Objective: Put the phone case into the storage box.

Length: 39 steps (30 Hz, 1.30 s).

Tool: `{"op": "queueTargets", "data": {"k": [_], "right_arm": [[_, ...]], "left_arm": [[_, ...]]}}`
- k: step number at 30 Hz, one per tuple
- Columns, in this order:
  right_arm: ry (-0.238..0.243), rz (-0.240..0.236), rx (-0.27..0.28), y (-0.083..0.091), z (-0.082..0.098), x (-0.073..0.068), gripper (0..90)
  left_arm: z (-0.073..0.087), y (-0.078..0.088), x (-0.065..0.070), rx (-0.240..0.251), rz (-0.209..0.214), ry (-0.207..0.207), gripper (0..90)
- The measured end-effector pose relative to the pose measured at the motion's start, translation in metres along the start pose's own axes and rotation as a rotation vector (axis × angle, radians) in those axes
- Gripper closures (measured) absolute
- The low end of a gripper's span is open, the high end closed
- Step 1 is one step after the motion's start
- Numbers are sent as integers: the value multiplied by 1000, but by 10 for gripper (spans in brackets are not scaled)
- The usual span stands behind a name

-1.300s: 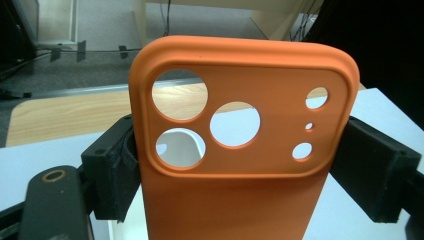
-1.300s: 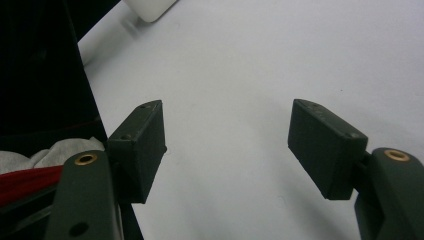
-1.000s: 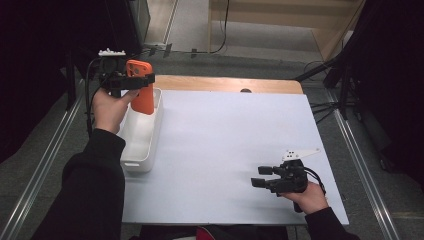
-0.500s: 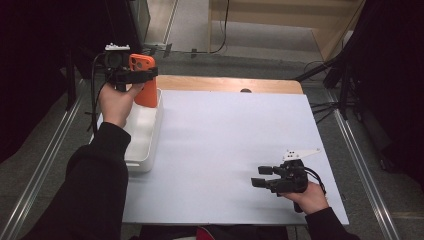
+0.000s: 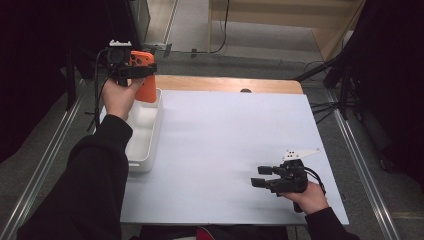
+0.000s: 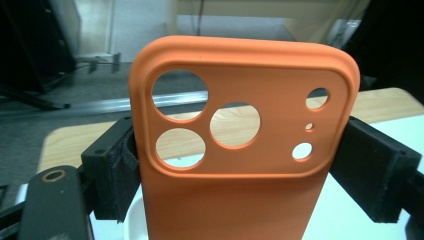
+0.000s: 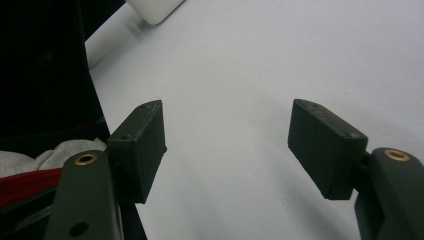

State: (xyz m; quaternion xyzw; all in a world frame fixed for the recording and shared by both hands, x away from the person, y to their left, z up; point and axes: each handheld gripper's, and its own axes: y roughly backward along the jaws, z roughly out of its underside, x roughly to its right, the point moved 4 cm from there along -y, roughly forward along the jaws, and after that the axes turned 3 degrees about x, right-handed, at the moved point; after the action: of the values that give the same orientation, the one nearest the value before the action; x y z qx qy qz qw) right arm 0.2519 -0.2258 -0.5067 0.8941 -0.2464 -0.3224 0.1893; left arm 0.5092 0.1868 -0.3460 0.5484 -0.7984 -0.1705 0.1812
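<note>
A: Phone case [image 6: 245, 145], orange, stands clamped by its two long edges between the black jaws of the left gripper [image 6: 245, 170]; the pads press on both sides.

B: From the high view, that left gripper [image 5: 131, 70] holds the phone case [image 5: 146, 85] raised over the far end of the white bin [image 5: 142, 135], at the table's left edge.

A: The left gripper view adds what the overhead cannot: three large round camera cut-outs and three small holes, with the wooden strip [image 6: 235, 125] showing through them.

B: And the right gripper [image 5: 260, 176]?

A: Its jaws stand apart with nothing between them; the right gripper view looks past them [image 7: 227, 145] onto the bare white table [image 7: 280, 65]. From above it rests low near the table's right front corner, well apart from the bin.
</note>
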Motion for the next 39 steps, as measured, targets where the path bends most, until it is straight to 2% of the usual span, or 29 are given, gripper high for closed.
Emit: {"op": "queueTargets", "data": {"k": [5, 9, 14, 22, 30, 39], "right_arm": [[1, 0, 5, 0, 0, 0, 302], [-3, 6, 13, 1, -1, 1, 302], [-1, 0, 7, 0, -1, 0, 302], [-2, -5, 4, 0, -1, 0, 302], [-1, -6, 9, 0, -1, 0, 302], [-1, -7, 6, 0, -1, -1, 302]], "left_arm": [[0, -6, -2, -5, -36, -11, 155], [1, -13, -6, -7, -22, 27, 155], [4, -21, -10, 1, -35, 34, 155], [8, -29, -10, -3, -50, 7, 154], [13, -35, -10, -7, -55, 17, 154], [28, -40, -16, -20, -68, 33, 154]]}}
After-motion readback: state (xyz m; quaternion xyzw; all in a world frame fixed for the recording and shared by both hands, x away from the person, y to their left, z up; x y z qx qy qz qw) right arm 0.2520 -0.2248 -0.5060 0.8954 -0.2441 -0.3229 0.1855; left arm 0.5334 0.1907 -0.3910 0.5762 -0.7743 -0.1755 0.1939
